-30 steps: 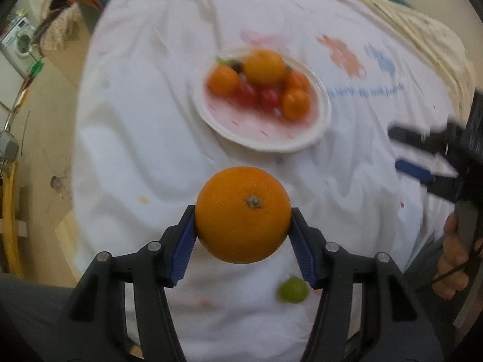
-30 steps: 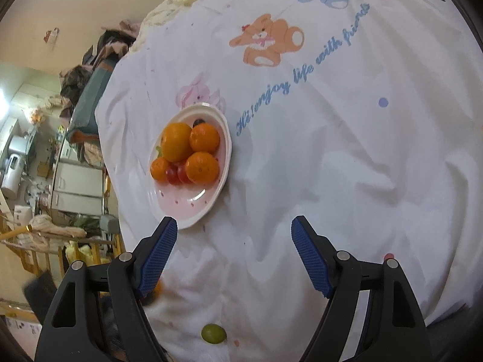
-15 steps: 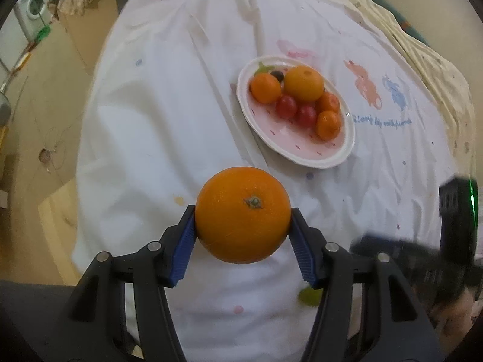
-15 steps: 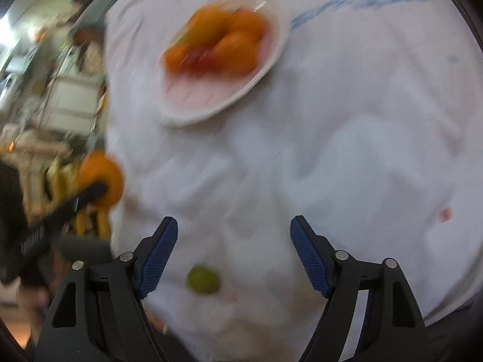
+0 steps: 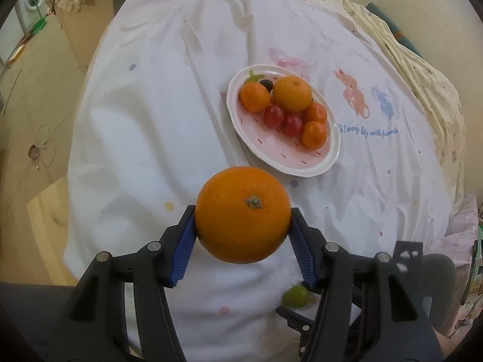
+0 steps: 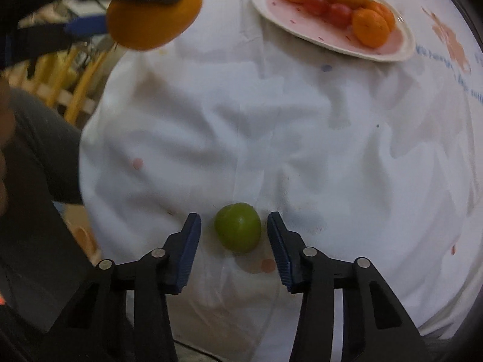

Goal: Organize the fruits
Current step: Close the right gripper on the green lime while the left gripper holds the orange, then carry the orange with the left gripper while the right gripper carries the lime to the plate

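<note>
My left gripper [image 5: 243,226] is shut on a large orange [image 5: 243,214], held above the white printed cloth [image 5: 145,126]. The same orange [image 6: 154,12] shows at the top left of the right wrist view. A small green fruit [image 6: 238,227] lies on the cloth between the blue pads of my right gripper [image 6: 234,229], whose jaws are closing with a gap left on each side of the fruit. In the left wrist view that green fruit [image 5: 295,295] peeks out under the left gripper. A pink-and-white oval plate [image 5: 302,163] holds oranges, red tomatoes and a dark grape.
The plate [image 6: 389,51] sits far right of the right gripper. The cloth's near edge drops off just below the green fruit. A person's dark sleeve [image 6: 39,150] fills the left side. Beige floor [image 5: 36,105] lies left of the table, and cream bedding [image 5: 422,69] bunches behind it.
The right gripper swung down toward the near edge, rolled, and narrowed its jaws around the green fruit. The left gripper shifted sideways with the orange still held.
</note>
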Demonstrator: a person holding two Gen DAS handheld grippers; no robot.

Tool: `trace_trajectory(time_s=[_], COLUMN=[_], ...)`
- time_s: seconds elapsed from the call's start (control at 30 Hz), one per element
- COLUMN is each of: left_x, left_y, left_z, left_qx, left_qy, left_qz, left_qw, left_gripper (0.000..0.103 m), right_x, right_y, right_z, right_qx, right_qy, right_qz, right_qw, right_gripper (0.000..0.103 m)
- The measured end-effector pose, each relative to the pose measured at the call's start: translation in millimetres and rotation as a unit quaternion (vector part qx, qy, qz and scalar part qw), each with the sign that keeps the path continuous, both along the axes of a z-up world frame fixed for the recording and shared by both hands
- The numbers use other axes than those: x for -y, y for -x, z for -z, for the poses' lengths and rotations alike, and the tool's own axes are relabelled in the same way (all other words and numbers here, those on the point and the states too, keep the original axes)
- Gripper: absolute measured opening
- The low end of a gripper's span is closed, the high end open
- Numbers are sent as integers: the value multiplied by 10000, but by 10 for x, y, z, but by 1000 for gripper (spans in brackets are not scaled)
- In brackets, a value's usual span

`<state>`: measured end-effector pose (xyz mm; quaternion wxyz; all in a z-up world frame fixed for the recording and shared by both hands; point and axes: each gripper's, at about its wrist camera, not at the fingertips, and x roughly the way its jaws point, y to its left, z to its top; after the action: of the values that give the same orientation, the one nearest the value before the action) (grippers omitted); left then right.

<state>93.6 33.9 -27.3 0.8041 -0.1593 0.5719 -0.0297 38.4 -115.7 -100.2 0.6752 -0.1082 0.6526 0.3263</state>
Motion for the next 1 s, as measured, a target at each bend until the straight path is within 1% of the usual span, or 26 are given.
trace_trajectory(time_s=[0.07, 0.17, 0.23, 0.4, 0.47, 0.53, 0.6, 0.63, 0.67, 0.77, 0.87, 1.0], left_x=[-14, -25, -26, -54, -82, -115, -155, -160, -160, -125, -51, 25], left_y=[1, 0, 3, 12, 15, 19, 9, -7, -33, -141, -302, -552], left_z=[12, 44, 58, 85, 96, 96, 72, 56, 28, -61, -120, -122], left_qx=[-51, -120, -135, -168, -184, -206, -212, -210, -195, -79, 5, 8], left_qy=[31, 46, 23, -46, -64, -48, -27, -41, -61, -148, -267, -324], left_qz=[-21, -46, -54, -120, -174, -235, -299, -300, -282, -202, -88, -4], left_qw=[10000, 9999, 9999, 9998, 9997, 9995, 9993, 9993, 9994, 9997, 9996, 9995], left_gripper=[55, 55, 55, 55, 55, 55, 55, 55, 55, 55, 55, 55], right_x=[-37, -97, -112, -28, 91, 194, 321, 392, 423, 570, 622, 631], right_y=[32, 88, 89, -34, -112, -220, -342, -430, -485, -745, -982, -1265], right_z=[2, 2, -5, -44, -104, -182, -293, -374, -427, -641, -760, -799], right_qx=[103, 244, 304, 159, 125, 34, -37, -20, 18, 285, 441, 590], right_qy=[77, 192, 222, -16, -187, -473, -855, -1064, -1169, -1507, -1706, -1707], right_qz=[-95, -205, -203, 42, 149, 367, 657, 833, 929, 1312, 1560, 1698], right_qw=[9999, 9993, 9991, 9999, 9996, 9982, 9942, 9908, 9888, 9794, 9719, 9688], right_gripper=[47, 42, 31, 30, 30, 30, 30, 30, 30, 30, 30, 30])
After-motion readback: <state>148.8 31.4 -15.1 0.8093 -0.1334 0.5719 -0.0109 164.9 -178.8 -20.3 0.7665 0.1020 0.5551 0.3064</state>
